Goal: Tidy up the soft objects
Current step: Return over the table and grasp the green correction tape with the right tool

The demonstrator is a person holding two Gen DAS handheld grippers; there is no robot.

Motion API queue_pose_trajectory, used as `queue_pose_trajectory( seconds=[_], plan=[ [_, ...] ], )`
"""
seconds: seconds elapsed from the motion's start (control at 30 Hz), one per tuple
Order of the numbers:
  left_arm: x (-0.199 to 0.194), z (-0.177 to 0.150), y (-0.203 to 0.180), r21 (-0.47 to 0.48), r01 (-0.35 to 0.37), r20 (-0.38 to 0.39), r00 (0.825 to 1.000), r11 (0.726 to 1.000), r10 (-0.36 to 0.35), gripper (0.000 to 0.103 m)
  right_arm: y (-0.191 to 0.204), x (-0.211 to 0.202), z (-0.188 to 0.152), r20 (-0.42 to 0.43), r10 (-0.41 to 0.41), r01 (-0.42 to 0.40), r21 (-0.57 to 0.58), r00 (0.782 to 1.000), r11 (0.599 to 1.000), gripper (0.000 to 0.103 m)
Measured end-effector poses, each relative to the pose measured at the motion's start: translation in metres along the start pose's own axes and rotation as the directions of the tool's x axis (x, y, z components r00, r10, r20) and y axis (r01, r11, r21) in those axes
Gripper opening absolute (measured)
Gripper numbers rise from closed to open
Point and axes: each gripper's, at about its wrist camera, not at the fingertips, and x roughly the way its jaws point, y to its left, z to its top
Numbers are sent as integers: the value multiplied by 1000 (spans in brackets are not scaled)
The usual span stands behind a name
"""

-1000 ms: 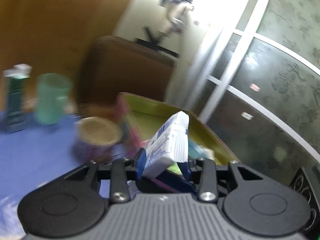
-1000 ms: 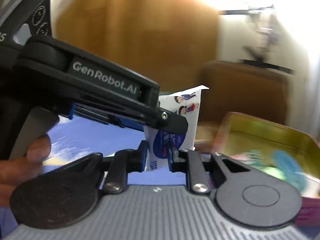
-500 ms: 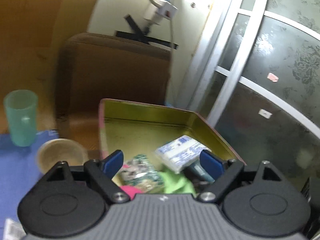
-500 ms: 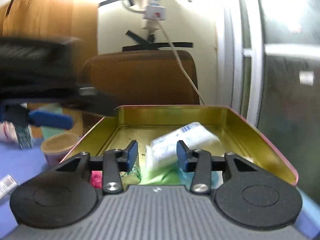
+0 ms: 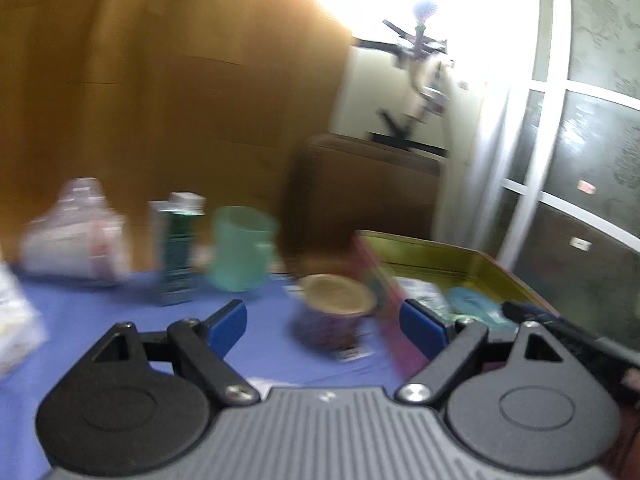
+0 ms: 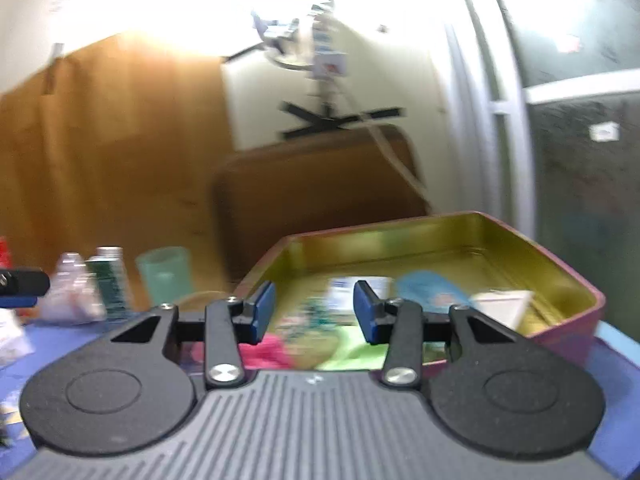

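The blue table cloth (image 5: pixel 100 320) is the biggest thing here, and everything sits on it. At its right end is the big tin box (image 6: pixel 560 280), gold inside and pink outside. It has tall walls, so I think it is the place where the soft things go and stay put.

Soft things lie inside the box already: a pink cloth (image 6: pixel 268 350) and a green cloth (image 6: pixel 348 344) at the near end, a white pack with blue print (image 6: pixel 344 288) in the middle, a light blue soft thing (image 6: pixel 432 292) next to it, and a white pack (image 6: pixel 504 304) by the right wall. The pictures are blurry, so I can't name them better.

The right gripper (image 6: pixel 314 310) hangs just over the near end of the box. Its blue tips are apart and hold nothing.

The left gripper (image 5: pixel 322 326) is out over the cloth, left of the box. Its tips are wide apart and empty too. I think it is free to fetch more.

Past it stand a purple paper cup (image 5: pixel 332 320) just beside the box, a green plastic cup (image 5: pixel 242 252), a dark green bottle (image 5: pixel 178 248), and a clear bag (image 5: pixel 76 236) far left. The bag looks soft, so it may go in next.
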Motion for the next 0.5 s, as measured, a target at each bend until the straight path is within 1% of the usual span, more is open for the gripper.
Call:
queue_pose_trajectory(
  seconds=[0.07,0.13,0.2,0.3,0.33,0.4,0.43,0.5],
  plan=[
    [-20,-7,25,-27,-49,3,999,998,49,87,18,-5,-2,-3,78,-78,-23,997,997,47],
    [-35,-14,47,-53,-85,0,996,995,85,87,40,-8,-7,-35,157,-159,-55,987,986,49],
    [-51,-25,69,-81,-135,-6,991,987,135,87,61,-6,-16,-87,221,-228,-84,971,970,53],
    [-69,-42,97,-143,-192,-29,981,971,190,87,88,0,-31,-186,286,-308,-101,940,946,53],
    [-76,-48,107,-169,-203,-38,979,964,200,87,96,2,-37,-221,309,-338,-105,925,935,53],
    [-89,-61,123,-220,-220,-61,975,950,212,86,115,3,-46,-290,370,-417,-119,883,901,53],
    [-93,-67,129,-240,-222,-73,975,945,210,85,126,3,-49,-326,414,-472,-122,850,873,53],
    [-100,-78,140,-295,-201,-103,979,934,178,84,147,0,-53,-372,474,-553,-139,798,821,54]
  ],
)
